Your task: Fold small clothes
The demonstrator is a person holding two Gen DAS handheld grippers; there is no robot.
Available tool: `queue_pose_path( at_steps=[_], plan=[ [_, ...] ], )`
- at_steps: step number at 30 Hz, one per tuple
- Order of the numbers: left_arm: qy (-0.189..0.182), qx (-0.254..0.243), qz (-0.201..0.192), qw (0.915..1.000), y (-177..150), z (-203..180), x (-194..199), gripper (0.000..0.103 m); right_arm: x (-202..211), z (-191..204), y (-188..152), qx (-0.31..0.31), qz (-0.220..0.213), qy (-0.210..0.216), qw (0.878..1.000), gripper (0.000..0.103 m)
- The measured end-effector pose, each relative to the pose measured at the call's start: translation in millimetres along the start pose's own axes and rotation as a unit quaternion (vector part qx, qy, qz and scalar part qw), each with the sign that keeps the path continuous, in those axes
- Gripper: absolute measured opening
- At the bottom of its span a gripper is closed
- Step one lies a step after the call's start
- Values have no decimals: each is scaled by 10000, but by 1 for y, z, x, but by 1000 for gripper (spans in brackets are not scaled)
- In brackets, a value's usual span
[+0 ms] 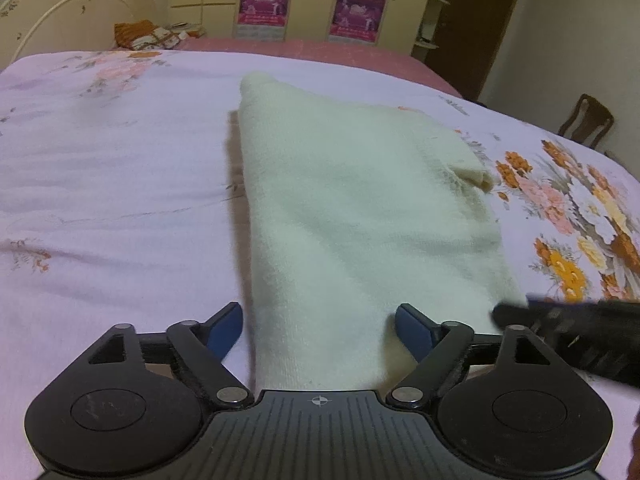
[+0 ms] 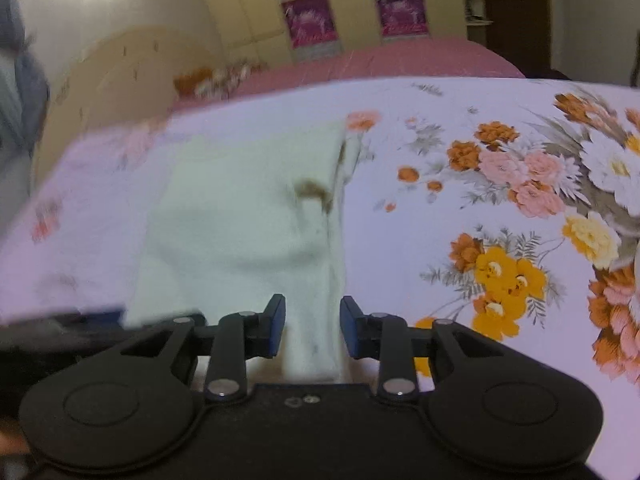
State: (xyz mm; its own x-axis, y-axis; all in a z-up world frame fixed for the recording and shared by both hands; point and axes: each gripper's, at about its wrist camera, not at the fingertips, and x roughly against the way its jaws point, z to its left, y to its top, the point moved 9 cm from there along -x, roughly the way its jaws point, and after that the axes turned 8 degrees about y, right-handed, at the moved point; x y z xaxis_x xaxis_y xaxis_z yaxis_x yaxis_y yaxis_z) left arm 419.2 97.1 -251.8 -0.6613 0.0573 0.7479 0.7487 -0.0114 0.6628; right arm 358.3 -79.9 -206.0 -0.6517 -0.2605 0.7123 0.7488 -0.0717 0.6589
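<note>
Both tongs stand released over the wide bed with its pale lilac cotton sheet printed with orange and pink flowers [image 1: 100,184]: the left gripper [image 1: 319,330] has its blue-padded fingers far apart, and the right gripper [image 2: 312,328] has them parted more narrowly, and neither grasps anything. Between them lies the cream-white folded knitted garment [image 1: 360,208], flat on the sheet, with its long axis running straight away from the tongs toward the far side of the bed. Its near short edge passes under both of them: in the left wrist view the cloth fills most of the gap between the fingers, and in the right wrist view only the right-hand strip of the cloth [image 2: 312,320] lies between the pads. Both hands are about equally near to this near edge, so I judge that the coming fold needs each one to close on its own near corner and carry it forward along the long axis. A small loose flap [image 1: 476,174] shows at the right edge.
</note>
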Motion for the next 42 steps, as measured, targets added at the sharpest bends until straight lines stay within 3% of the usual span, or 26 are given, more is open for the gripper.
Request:
queue_pose_path(
  at_steps=[1,4,10,15,17,20,24,26,28,31,35,42],
  plan=[
    [41,3,1,10000,0,0,0,88,-7,-2,-6,101,163,-72,9998,30],
    [225,47,8,9997,-2,1,-2,102,-9,-7,-8,73,129,9,9999,29],
    [339,167,-33,9993,-6,3,-2,103,-4,-7,-15,38,122,123,9998,35],
    [578,412,1,9975,-10,7,3,103,13,-11,-16,-342,17,383,9987,40],
    [598,609,140,9963,-11,8,7,103,22,-10,-20,-418,-11,460,9981,51],
    [723,675,264,9947,-15,9,20,103,37,-6,-25,-361,-39,550,9978,55],
    [764,486,57,9959,-18,6,60,103,67,1,-31,-333,-77,742,9967,63],
    [1087,632,-217,9918,-20,13,92,103,83,7,-34,-276,-85,863,9959,66],
    [1176,603,-280,9908,-24,14,118,103,104,15,-38,-169,-123,955,9952,71],
    [1136,426,-242,9923,-29,9,158,103,137,30,-44,18,-142,1125,9935,80],
    [1117,305,-522,9919,-38,3,220,103,185,50,-55,268,-91,1342,9906,91],
    [1057,179,-877,9904,-57,-9,309,103,270,80,-66,913,-540,1238,9866,98]
  ],
)
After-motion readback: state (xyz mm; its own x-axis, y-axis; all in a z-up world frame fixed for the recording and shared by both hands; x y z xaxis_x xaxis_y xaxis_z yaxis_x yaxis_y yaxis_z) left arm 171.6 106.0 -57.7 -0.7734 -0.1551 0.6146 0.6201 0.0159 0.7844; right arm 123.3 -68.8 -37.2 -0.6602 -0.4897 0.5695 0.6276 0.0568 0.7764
